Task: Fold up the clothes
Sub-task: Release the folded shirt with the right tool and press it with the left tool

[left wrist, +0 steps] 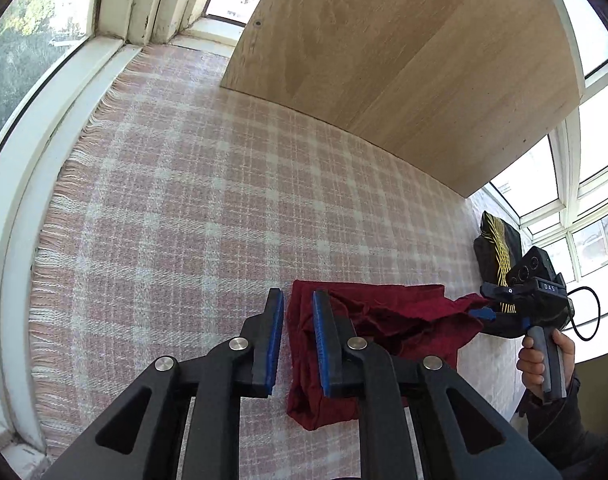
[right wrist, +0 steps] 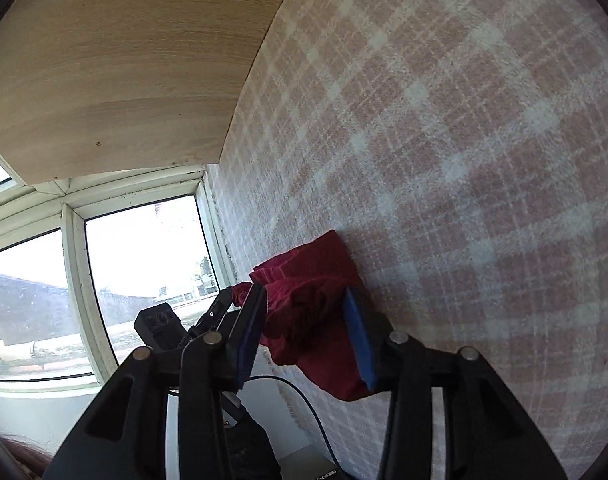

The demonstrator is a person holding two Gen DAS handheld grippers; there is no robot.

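A crumpled dark red cloth (left wrist: 388,320) lies on a pink and white plaid blanket (left wrist: 207,200). My left gripper (left wrist: 297,296) is open over the cloth's left edge, and its right finger (left wrist: 324,340) rests above the fabric. My right gripper (left wrist: 484,304), held by a hand (left wrist: 532,364), is at the cloth's right corner, which rises between its jaws. In the right wrist view the right gripper (right wrist: 304,292) stands wide open with the bunched red cloth (right wrist: 304,312) between its blue pads (right wrist: 360,344). The left gripper (right wrist: 231,300) shows behind the cloth.
A wooden board (left wrist: 384,60) stands upright along the blanket's far side. A black garment with yellow stripes (left wrist: 498,248) sits behind the right gripper. Window frames (left wrist: 63,100) border the blanket's fringed left edge. A black cable (right wrist: 304,400) hangs below the right gripper.
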